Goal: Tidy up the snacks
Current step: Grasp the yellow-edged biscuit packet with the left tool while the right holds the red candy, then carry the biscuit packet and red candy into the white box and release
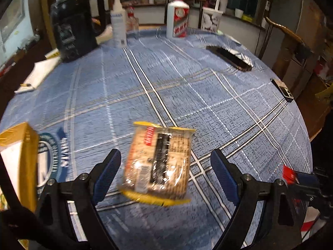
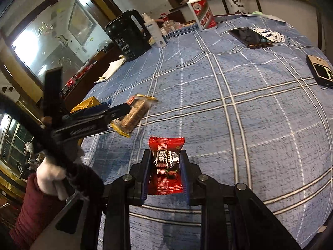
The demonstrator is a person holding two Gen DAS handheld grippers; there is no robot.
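A clear-wrapped cracker pack with yellow ends (image 1: 159, 163) lies on the blue plaid tablecloth (image 1: 187, 87). My left gripper (image 1: 166, 162) is open, its blue fingers on either side of the pack and apart from it. The pack also shows in the right wrist view (image 2: 134, 114), beside the left gripper's arm. My right gripper (image 2: 166, 156) is shut on a red candy packet (image 2: 166, 162), held above the cloth. A yellow box (image 1: 17, 158) stands at the left edge of the left wrist view.
At the table's far side stand a black kettle (image 1: 76, 25), a white spray bottle (image 1: 118, 25) and a white and red liquor bottle (image 1: 178, 17). Two phones (image 2: 250, 37) (image 2: 321, 73) lie on the right. A notepad (image 1: 40, 73) lies at the left edge.
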